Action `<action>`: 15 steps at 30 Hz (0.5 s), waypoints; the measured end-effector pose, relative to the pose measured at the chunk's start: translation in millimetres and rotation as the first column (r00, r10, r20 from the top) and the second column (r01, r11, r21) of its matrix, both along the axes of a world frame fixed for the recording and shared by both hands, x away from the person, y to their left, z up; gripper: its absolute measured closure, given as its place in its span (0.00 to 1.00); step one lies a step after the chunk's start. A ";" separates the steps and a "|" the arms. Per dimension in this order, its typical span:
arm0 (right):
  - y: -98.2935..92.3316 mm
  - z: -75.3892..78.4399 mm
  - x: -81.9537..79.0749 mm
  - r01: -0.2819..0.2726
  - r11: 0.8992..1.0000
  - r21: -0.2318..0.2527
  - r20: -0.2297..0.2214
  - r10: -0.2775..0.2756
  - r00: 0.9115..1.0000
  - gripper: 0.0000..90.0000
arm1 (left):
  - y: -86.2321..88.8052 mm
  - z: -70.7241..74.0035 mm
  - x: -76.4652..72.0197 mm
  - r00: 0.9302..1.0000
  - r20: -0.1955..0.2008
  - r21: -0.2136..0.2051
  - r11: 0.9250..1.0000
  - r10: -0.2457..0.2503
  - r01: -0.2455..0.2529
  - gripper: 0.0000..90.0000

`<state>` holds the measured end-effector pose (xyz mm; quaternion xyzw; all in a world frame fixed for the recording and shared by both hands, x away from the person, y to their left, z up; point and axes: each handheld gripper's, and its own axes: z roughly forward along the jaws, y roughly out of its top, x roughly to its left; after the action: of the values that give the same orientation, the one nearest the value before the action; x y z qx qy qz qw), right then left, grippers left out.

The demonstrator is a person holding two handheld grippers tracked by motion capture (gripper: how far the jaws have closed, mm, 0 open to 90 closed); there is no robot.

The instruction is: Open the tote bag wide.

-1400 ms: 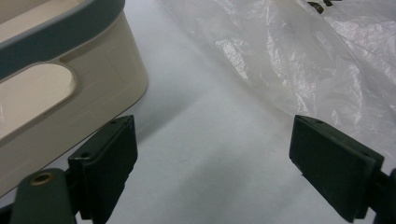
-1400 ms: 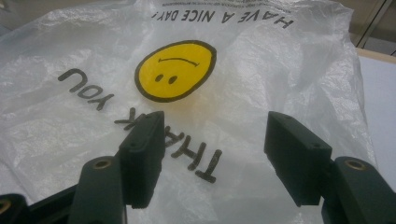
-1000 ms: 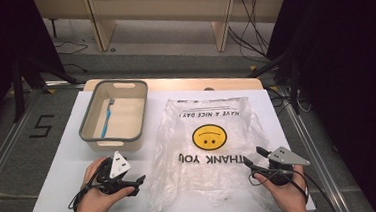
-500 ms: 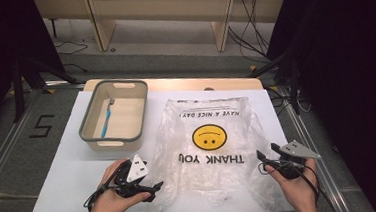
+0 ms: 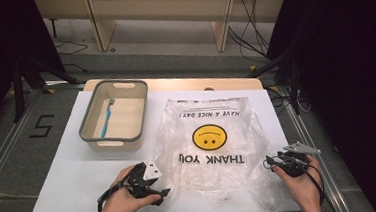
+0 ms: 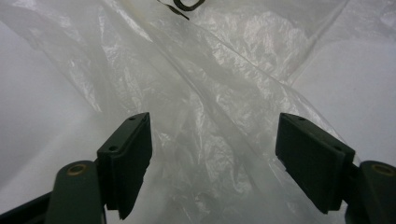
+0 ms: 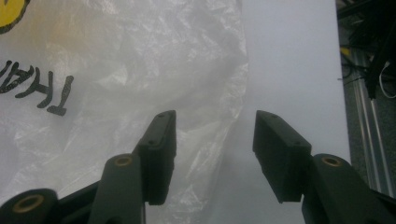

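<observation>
White desk under dim workshop light, grey floor and wooden shelving behind. Clear plastic bag with yellow smiley and "THANK YOU" print lying flat at centre-right, crumpled at its near edge. Left tool at the bag's near left corner, jaws apart and just closing, film between them, pads not yet pressing. Right tool at the bag's right edge, jaws half open, also closing, edge of film between. Beige tub at left, blue toothbrush inside
</observation>
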<state>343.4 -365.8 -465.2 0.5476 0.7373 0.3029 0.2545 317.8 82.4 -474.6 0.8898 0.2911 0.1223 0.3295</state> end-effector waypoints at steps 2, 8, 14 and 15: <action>1.3 -1.7 1.8 -0.012 1.000 0.004 -0.016 0.012 1.000 0.59 | -1.2 -0.9 -0.1 1.000 -0.002 0.001 1.000 -0.001 0.001 0.33; 3.2 -6.8 5.1 -0.016 1.000 0.013 -0.069 0.017 0.997 0.65 | -3.8 -5.9 2.5 1.000 -0.025 0.041 0.999 -0.004 0.005 0.42; 2.5 -9.8 6.0 -0.015 1.000 0.012 -0.110 0.016 0.994 0.77 | -2.6 -5.8 5.0 0.999 -0.035 0.050 0.999 0.001 0.001 0.59; 2.5 -9.8 6.0 -0.015 1.000 0.012 -0.110 0.016 0.994 0.77 | -2.6 -5.8 5.0 0.999 -0.035 0.050 0.999 0.001 0.001 0.62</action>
<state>349.4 -363.3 -474.9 0.5592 0.7527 0.2784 0.2078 322.9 79.8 -480.4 0.8997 0.2938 0.1138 0.3021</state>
